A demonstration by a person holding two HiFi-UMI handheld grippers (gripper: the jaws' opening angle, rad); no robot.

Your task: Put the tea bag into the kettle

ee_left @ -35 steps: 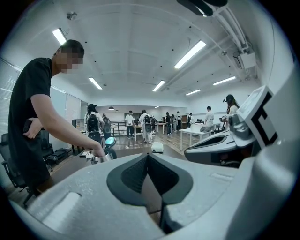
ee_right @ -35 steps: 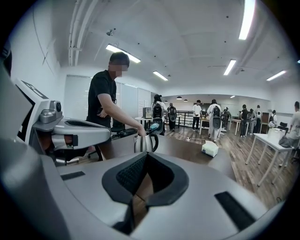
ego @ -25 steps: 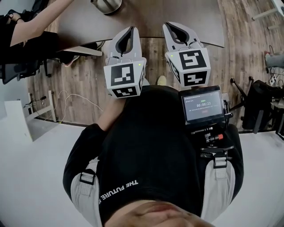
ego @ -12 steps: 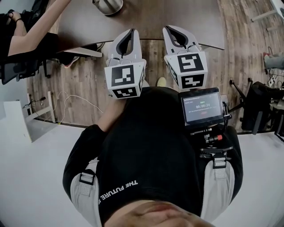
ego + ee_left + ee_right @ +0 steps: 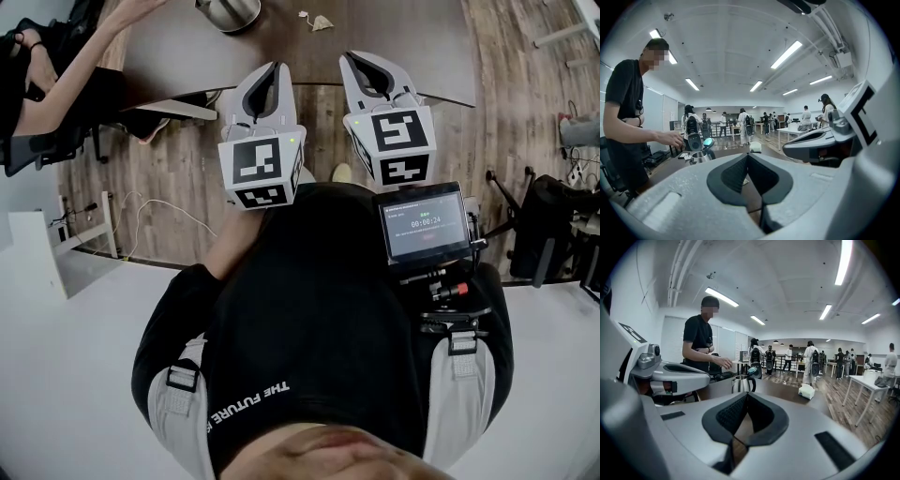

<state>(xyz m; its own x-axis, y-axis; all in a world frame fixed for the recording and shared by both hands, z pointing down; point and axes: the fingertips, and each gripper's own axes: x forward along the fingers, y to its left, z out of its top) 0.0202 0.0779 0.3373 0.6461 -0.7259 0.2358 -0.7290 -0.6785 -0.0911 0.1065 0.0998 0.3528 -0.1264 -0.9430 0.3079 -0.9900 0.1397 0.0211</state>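
A small pale tea bag (image 5: 319,21) with its string lies on the dark brown table (image 5: 412,37), to the right of the steel kettle (image 5: 225,11) at the far edge of the head view. The kettle (image 5: 742,383) stands with its lid up; in the left gripper view the kettle (image 5: 699,156) is ahead and to the left. My left gripper (image 5: 275,64) and right gripper (image 5: 352,56) hover side by side over the table's near edge, both shut and holding nothing. The left gripper's (image 5: 747,154) and the right gripper's (image 5: 746,393) jaw tips meet.
A person in black (image 5: 628,117) stands at the table's left side with a hand (image 5: 723,363) held out near the kettle. A white tissue box (image 5: 806,391) sits on the table to the right. A timer screen (image 5: 427,223) hangs at my waist. More people and tables stand beyond.
The tea bag has appeared on the table right of the kettle. The other person's arm at the upper left has shifted. Both grippers have hardly moved.
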